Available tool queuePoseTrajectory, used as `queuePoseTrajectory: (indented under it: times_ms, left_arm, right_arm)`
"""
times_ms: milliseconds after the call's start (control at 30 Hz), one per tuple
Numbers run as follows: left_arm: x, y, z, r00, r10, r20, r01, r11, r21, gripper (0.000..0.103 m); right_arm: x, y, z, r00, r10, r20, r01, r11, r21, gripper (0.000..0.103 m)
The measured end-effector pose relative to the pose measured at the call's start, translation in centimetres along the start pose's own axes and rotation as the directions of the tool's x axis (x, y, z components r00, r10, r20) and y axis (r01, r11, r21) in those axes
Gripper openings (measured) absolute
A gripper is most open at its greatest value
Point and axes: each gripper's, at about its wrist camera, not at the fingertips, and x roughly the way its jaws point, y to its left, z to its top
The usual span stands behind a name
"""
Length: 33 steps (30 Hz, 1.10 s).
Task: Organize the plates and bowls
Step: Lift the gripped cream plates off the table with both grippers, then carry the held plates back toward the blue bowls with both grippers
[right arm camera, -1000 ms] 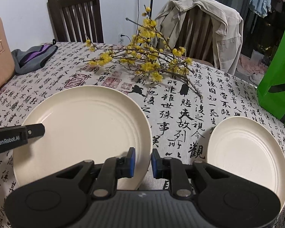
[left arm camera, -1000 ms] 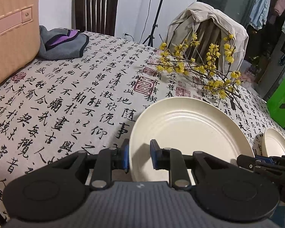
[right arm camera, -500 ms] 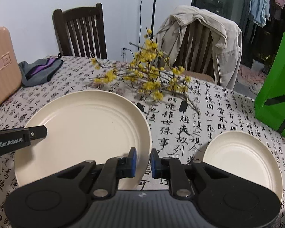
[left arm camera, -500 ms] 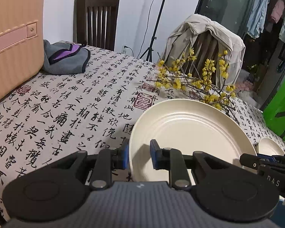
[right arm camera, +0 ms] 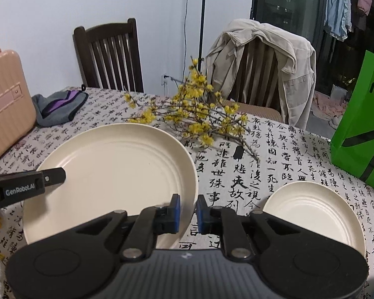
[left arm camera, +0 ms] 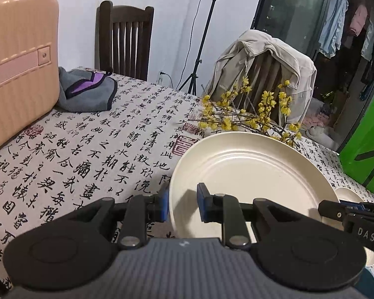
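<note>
You held the big plate [right arm camera: 117, 169] above the surface [right arm camera: 274, 149] with both tools: your left hand-held gripper [left arm camera: 181, 203] pinched its left rim, your right hand-held gripper [right arm camera: 186, 210] its right rim.

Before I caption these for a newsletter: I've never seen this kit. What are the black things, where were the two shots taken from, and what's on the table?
They are hand-held grabbers, one per hand, each with a camera looking along its fingers. One picture is from the left tool, one from the right tool. Both pinch opposite edges of the large cream plate. Beside it on the calligraphy tablecloth lie a smaller plate and yellow flower branches.
</note>
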Motion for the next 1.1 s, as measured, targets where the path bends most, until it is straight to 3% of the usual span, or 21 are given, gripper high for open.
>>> queuePoseTrajectory:
  times_ms: [1100]
  left_arm:
    - [-7.8, 0.0, -0.2, 0.998, -0.010, 0.066, 0.007, 0.999, 0.047, 0.022]
  right_arm:
    - [-7.6, 1.3, -1.1, 0.996, 0.021, 0.088, -0.022, 1.000, 0.009, 0.013]
